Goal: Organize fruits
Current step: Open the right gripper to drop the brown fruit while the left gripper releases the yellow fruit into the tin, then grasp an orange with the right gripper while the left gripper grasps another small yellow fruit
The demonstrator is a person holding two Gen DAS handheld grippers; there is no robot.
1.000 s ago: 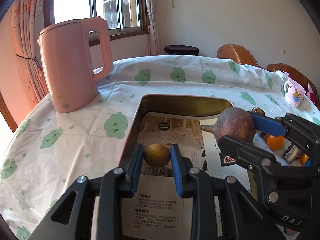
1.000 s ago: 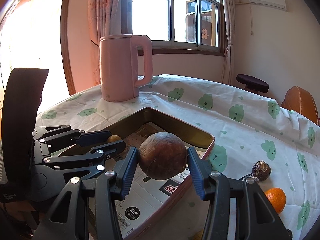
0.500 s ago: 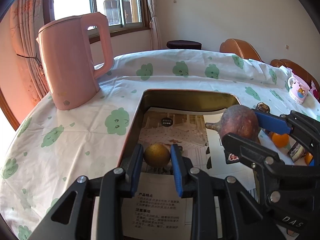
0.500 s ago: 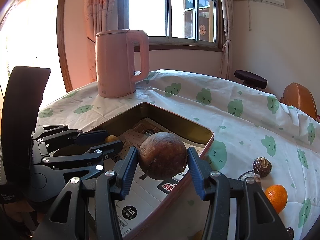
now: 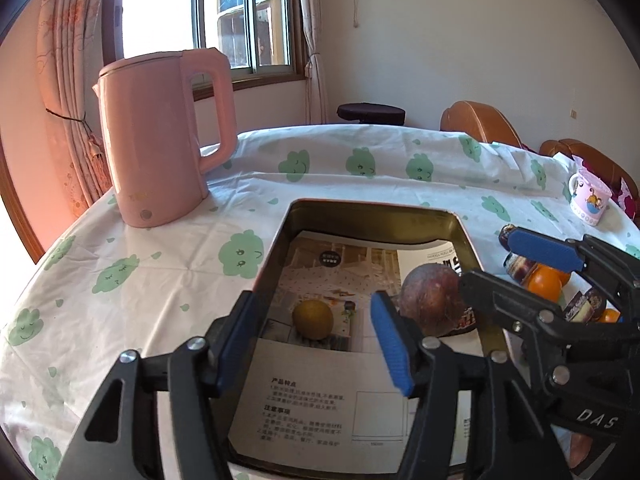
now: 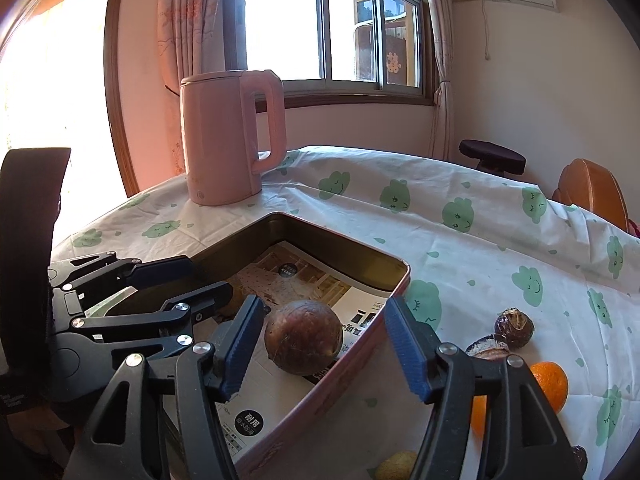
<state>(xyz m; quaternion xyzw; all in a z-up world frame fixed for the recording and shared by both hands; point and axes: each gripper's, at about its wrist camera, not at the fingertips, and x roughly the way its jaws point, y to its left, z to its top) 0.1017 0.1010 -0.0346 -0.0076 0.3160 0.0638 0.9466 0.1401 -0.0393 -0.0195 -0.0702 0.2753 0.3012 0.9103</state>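
writing: "DAS" in white on the right gripper's black body, seen from the left wrist; Chinese print on the paper sheets lining the tin, too small to read
tin: rectangular metal tray, gold inner walls, pink outside, rounded corners; sits on the tablecloth
tablecloth: white, creased, green cloud-face print
left gripper: jaws spread wide, holding nothing; blue ribbed pads, black frame
yellow fruit: small, round, matte; lies on the paper in the tin between the left pads, touching neither
right gripper: jaws spread wide, holding nothing
brown fruit: large, round, rough skin; rests on the paper in the tin by its right wall, clear of both pads
kettle: pink, smooth, upright, beyond the tin's left corner
loose fruit: orange and dark brown wrinkled fruit on the cloth right of the tin
mug: pink, cartoon print, far right
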